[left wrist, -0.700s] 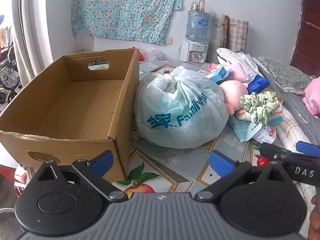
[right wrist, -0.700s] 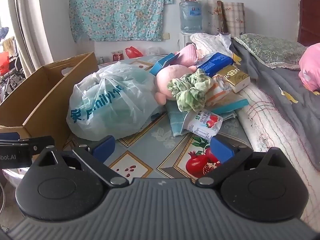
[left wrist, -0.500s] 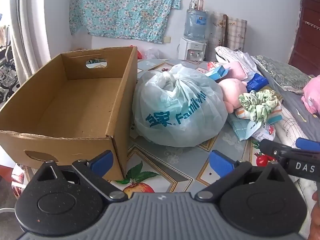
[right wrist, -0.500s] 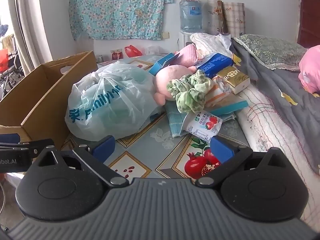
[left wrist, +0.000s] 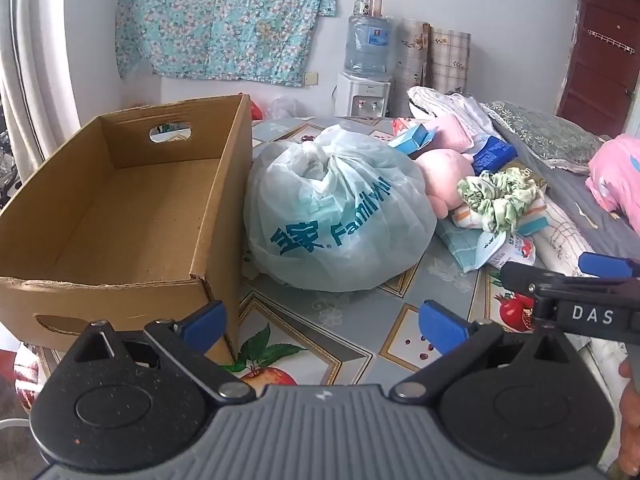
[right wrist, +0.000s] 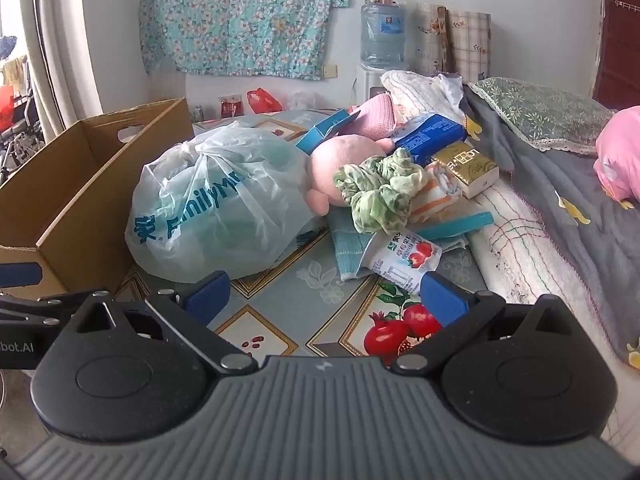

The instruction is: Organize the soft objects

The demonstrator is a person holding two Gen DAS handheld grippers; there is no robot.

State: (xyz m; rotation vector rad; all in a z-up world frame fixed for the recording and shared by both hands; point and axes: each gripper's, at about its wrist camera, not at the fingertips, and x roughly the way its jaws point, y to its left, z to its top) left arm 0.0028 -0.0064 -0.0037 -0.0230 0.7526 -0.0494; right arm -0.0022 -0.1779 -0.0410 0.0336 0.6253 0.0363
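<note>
An empty cardboard box (left wrist: 120,208) stands at the left of the table, also in the right wrist view (right wrist: 80,184). A tied translucent plastic bag (left wrist: 336,212) (right wrist: 216,204) lies beside it. Behind the bag are a pink plush toy (left wrist: 444,176) (right wrist: 344,160), a green scrunchie (left wrist: 500,196) (right wrist: 380,192), a folded teal towel (right wrist: 348,244) and a pink cloth (right wrist: 376,120). My left gripper (left wrist: 324,322) is open and empty, near the box's front corner. My right gripper (right wrist: 324,292) is open and empty, short of the bag and a yogurt cup (right wrist: 404,260).
Blue cartons (right wrist: 428,136), a gold box (right wrist: 468,168) and a striped cloth (right wrist: 436,196) lie in the pile. A bed with a grey blanket (right wrist: 560,200) borders the table on the right. A water dispenser (left wrist: 366,72) stands at the back wall.
Both grippers have moved slightly forward toward the bag and the pile. Both stay open and empty.
</note>
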